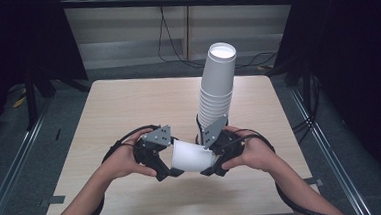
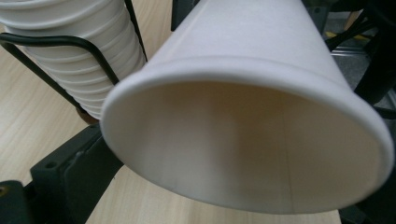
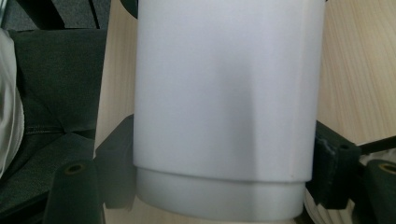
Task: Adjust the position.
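cup [image 1: 191, 156]: on its side above the table [image 1: 128, 106], between both grippers, empty inside | stack [image 1: 217, 86]: tall, leaning, just behind | right gripper [image 1: 213, 167]: clamped on cup's base end | left gripper [image 1: 168, 173]: spread wide at cup's rim, grip unclear | hands [image 1: 119, 162]: low, near front edge, facing each other

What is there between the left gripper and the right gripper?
A single white paper cup lies on its side between the left gripper and the right gripper, as the high view shows.
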A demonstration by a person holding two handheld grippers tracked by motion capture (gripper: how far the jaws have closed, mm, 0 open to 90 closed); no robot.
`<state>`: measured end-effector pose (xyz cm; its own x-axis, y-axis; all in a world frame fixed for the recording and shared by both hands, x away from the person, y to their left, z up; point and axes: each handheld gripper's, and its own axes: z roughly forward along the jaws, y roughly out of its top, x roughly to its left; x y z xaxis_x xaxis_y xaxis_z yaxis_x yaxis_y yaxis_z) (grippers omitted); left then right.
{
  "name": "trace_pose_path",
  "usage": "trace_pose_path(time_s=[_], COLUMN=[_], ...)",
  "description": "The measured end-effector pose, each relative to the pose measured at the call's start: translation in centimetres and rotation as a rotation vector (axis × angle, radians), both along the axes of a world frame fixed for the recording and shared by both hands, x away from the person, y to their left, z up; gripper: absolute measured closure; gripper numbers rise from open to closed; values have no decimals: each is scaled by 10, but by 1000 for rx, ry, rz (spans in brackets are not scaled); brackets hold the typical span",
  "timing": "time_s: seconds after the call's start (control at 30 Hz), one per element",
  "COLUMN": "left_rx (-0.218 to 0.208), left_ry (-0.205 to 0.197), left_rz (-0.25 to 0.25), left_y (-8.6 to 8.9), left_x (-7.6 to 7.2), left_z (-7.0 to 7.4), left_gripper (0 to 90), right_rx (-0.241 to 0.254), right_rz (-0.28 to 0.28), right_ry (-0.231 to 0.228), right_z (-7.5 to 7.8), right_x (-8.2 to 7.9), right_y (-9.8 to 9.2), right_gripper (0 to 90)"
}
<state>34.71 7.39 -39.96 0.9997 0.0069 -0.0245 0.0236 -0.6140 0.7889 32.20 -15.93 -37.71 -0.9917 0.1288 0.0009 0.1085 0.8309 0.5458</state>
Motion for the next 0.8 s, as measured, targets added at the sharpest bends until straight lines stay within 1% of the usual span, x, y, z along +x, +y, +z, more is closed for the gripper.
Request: trace_pose_path(time_s=[0.1, 0.13, 0.3, 0.43, 0.47, 0.57, 0.6, 0.67, 0.8], left_rx=[-4, -5, -9, -20, -33, -36, -36, -41, -52], left_ry=[8, 21, 21, 22, 35, 36, 32, 34, 34], left_rz=[-1, 4, 5, 3, 10, 8, 6, 7, 7], left_y=[0, 0, 0, 1, 1, 2, 2, 2, 3], left_x=[0, 0, 0, 0, 0, 1, 1, 1, 1], left_z=[0, -1, -2, -2, -2, -2, -1, -1, 0], left_gripper=[15, 15, 14, 15, 15, 16, 16, 18, 21], right_rx=[-1, -3, 7, 15, 18, 18, 33, 42, 46], right_rz=[1, 0, 3, 1, -2, -1, 1, -1, -6], right_ry=[4, 5, 3, 5, 6, 1, -2, 1, 6], right_z=[0, 0, 0, 0, 0, 0, 0, 0, 0], right_x=[0, 0, -1, 0, 0, 0, 0, 0, -1], right_y=[0, -1, -1, -2, -3, -3, -4, -4, -5], right_gripper=[252, 252, 252, 252, 252, 252, 252, 252, 252])
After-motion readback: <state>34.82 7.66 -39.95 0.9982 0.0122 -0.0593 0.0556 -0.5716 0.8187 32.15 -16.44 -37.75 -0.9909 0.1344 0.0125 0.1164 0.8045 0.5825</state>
